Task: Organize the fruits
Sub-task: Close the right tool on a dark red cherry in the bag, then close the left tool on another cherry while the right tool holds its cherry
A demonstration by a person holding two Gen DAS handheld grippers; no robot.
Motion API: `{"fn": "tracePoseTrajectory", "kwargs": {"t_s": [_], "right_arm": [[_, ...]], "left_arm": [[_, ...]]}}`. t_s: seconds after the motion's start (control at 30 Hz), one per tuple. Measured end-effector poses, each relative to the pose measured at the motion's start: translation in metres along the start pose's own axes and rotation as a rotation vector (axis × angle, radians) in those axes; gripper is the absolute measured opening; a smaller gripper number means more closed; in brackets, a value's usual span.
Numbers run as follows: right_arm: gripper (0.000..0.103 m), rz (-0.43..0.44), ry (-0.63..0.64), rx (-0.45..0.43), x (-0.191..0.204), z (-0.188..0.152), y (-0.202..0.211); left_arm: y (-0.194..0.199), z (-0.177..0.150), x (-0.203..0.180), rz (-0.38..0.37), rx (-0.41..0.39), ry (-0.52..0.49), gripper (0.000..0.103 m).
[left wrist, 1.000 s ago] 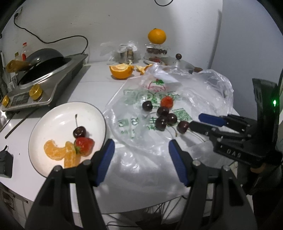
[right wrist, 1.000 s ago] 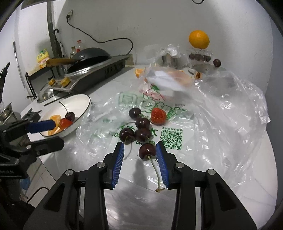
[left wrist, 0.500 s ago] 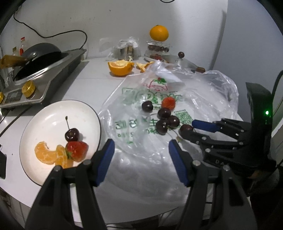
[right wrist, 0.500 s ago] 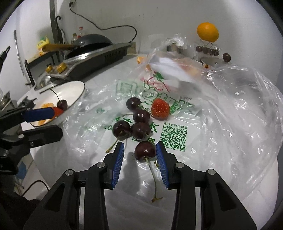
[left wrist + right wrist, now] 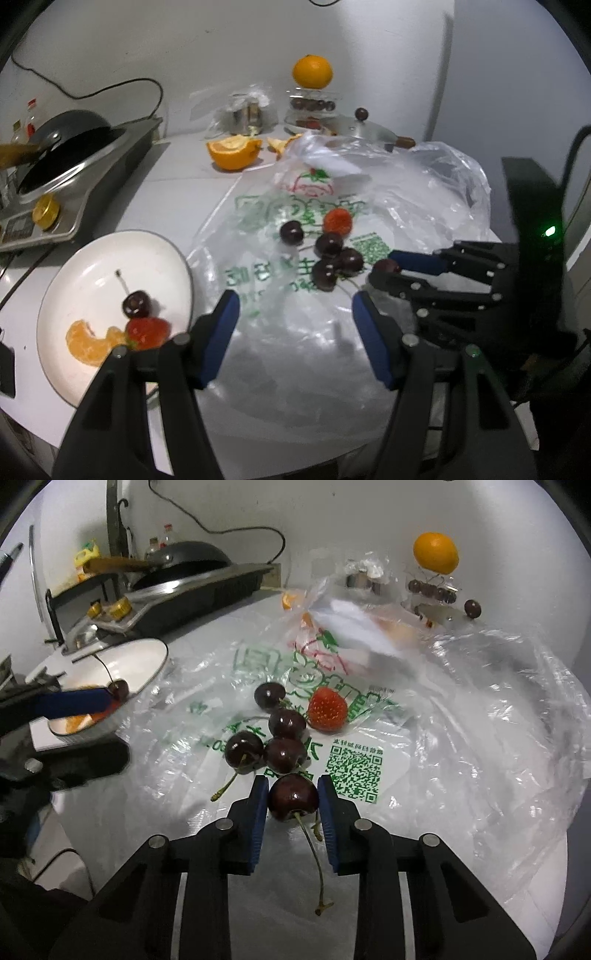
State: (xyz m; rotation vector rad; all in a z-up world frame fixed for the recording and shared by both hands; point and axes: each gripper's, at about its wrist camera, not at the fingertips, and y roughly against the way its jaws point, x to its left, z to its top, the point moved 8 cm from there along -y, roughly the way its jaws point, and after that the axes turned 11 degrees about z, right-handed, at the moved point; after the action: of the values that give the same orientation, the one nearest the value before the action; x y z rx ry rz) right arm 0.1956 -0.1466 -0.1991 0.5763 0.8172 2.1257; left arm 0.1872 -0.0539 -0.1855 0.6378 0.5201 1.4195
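Right gripper [image 5: 291, 801] jaws just closed onto cherry [image 5: 293, 798], pads now pinching it. Left gripper [image 5: 295, 332] half-wide, empty. Squeeze gently, lift straight, mind stem trailing toward camera.

six loose cherries [image 5: 293, 798], two strawberries [image 5: 327, 709], one white plate [image 5: 92, 254], one whole orange [image 5: 312, 71].

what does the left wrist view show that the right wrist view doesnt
Only the left wrist view shows the cut orange half, the open left gripper and the whole white plate.

Only the right wrist view shows the blue fingers pressing both sides of the held cherry, its stem hanging below, and the QR code.

Both show the plastic bag, the loose strawberry, four loose cherries and the right gripper.
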Motion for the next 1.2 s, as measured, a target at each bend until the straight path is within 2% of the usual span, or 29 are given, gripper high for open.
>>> {"fn": "tracePoseTrajectory", "kwargs": {"t_s": [0.1,0.47,0.9,1.07,1.2], "right_arm": [[0.029,0.024,-0.016,-0.032,-0.002,0.004,0.015],[0.029,-0.013,-0.063,-0.075,-0.036,0.001,0.037],[0.029,-0.010,-0.104,-0.079,-0.056,-0.007,0.037],[0.029,-0.010,-0.119,-0.077,-0.061,-0.008,0.033],[0.029,-0.005,-0.125,-0.076,-0.062,-0.010,0.031]], "left_arm": [[-0.001,0.004,-0.010,-0.006,-0.010,-0.022,0.065],[-0.015,0.019,-0.044,-0.025,-0.034,-0.125,0.065],[-0.052,0.013,-0.064,-0.013,0.029,-0.212,0.065],[-0.068,0.008,-0.066,0.018,0.044,-0.265,0.065],[-0.076,0.007,-0.062,0.030,0.056,-0.265,0.063]]}}
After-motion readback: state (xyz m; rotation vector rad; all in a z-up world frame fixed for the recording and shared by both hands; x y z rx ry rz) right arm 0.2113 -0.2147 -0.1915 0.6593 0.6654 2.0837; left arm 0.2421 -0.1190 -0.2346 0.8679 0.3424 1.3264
